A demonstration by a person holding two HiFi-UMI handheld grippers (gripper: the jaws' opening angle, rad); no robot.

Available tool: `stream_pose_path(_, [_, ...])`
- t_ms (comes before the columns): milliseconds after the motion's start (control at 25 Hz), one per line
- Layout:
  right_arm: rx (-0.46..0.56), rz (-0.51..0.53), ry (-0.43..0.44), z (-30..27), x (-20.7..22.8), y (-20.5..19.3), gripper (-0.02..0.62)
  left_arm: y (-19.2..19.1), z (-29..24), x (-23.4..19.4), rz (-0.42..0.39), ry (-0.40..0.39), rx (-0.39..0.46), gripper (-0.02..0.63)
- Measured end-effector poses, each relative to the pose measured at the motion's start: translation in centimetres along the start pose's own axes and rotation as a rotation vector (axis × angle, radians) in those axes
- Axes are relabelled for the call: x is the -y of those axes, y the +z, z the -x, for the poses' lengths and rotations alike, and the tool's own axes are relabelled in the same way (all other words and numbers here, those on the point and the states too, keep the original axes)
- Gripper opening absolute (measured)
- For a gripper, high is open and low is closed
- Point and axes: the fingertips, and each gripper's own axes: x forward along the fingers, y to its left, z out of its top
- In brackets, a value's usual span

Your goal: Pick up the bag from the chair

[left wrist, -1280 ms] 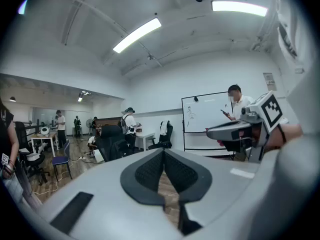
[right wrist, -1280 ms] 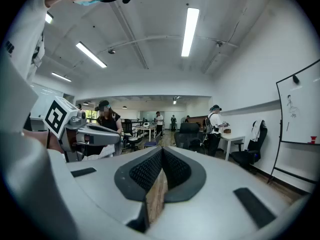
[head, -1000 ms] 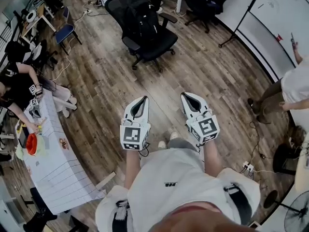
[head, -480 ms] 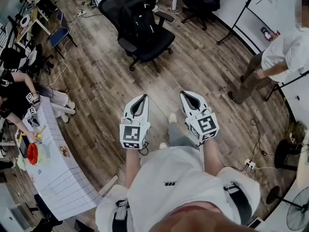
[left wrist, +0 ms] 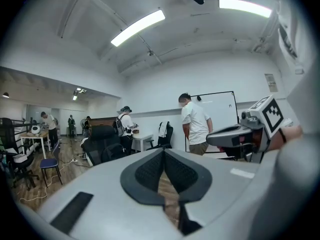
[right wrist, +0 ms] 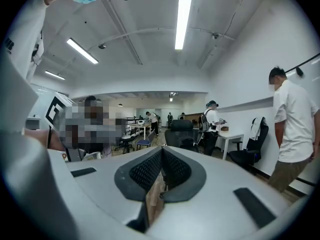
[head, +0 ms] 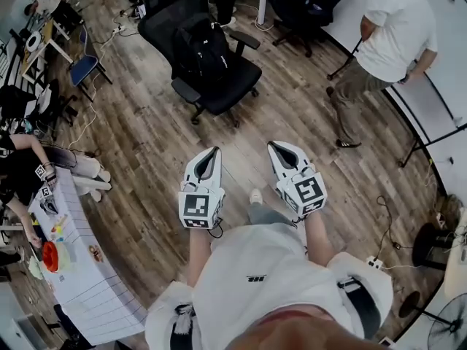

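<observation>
Pointing across the wooden floor [head: 146,144] toward the black office chair [head: 237,79], the left gripper [head: 213,152] and right gripper [head: 274,146] both have their jaws pressed fully together with nothing between them. The black bag [head: 198,48] sits on the chair's seat against its backrest, well apart from both grippers. A person in a white shirt [head: 394,24] stands to the chair's right.

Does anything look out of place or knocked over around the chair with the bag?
Nothing stands out. The black bag sits on the office chair, against its backrest, and the chair stands upright.
</observation>
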Motion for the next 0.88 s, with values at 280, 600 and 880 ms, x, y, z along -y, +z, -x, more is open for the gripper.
stream_pose_path(280, [-0.027, 0.008, 0.027, -5.6, 7.0, 0.3, -0.005, 1.1, -8.4, -2.3, 0.014, 0.018, -0.015, 0.012])
stream_pose_path(600, [-0.028, 0.011, 0.058, -10.2, 13.2, 1.0, -0.005, 2.5, -15.0, -4.2, 0.012, 0.057, -0.030, 0.012])
stream_pose_path(880, [-0.049, 0.010, 0.090, -13.9, 15.7, 0.3, -0.005, 2.2, -18.2, -6.1, 0.013, 0.086, -0.049, 0.012])
